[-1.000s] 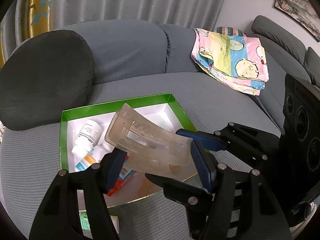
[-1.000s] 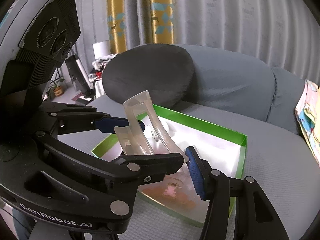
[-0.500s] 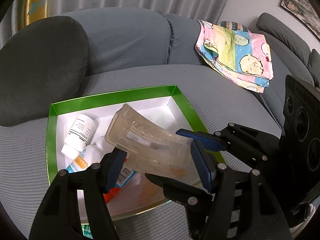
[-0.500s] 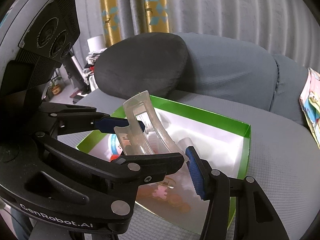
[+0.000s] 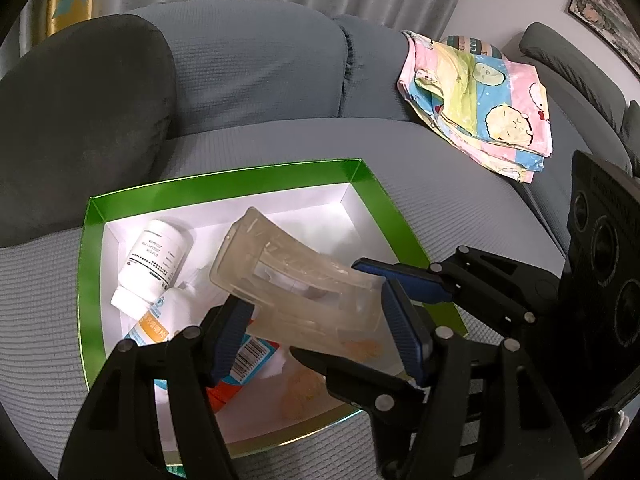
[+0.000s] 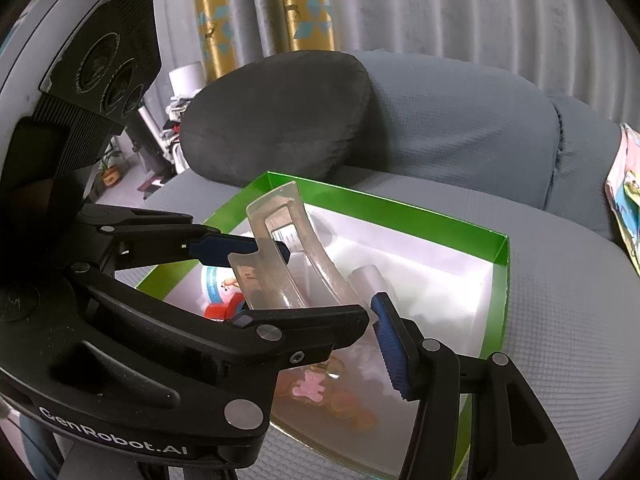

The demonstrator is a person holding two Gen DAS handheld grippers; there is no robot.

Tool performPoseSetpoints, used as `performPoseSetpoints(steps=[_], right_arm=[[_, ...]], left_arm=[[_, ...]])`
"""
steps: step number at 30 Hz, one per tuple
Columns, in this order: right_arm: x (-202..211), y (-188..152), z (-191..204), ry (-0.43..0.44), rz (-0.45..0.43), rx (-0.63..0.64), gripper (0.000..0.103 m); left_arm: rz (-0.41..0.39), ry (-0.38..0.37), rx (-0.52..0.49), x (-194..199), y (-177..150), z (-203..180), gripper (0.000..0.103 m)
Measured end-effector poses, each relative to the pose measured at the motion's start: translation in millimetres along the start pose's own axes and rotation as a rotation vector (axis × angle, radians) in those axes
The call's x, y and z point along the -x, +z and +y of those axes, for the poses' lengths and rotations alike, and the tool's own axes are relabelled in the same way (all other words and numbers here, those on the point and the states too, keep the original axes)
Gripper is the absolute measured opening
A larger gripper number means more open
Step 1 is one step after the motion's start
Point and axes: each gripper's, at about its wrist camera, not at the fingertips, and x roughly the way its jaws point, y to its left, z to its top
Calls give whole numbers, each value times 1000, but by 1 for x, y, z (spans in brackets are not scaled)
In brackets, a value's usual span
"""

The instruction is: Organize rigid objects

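A translucent curved plastic holder point(image 5: 296, 280) hangs over the green-rimmed white box point(image 5: 224, 184) on the grey sofa. My left gripper point(image 5: 316, 332) and my right gripper point(image 6: 320, 284) are both shut on it, from opposite sides. The holder also shows in the right wrist view point(image 6: 296, 256). In the box lie a white pill bottle point(image 5: 156, 260), a white and orange tube point(image 5: 156, 320) and a red and blue packet point(image 5: 240, 368). The right gripper's fingers point(image 5: 400, 276) cross in front of my left gripper.
A dark grey cushion point(image 5: 80, 128) leans at the back left of the sofa. A folded cartoon-print cloth point(image 5: 484, 100) lies at the back right. The box rim point(image 6: 500, 256) stands close under both grippers. Curtains hang behind the sofa.
Both grippers, still holding the plastic holder, have moved forward and down over the box. The box now fills more of both views.
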Motion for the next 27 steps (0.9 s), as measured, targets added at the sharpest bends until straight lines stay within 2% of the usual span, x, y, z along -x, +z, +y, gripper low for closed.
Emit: performPoseSetpoints(steps=[27], right_arm=[[-19,-2,-6,0,44,-11,57]], left_arm=[[35,1,5,-19,0,4,65]])
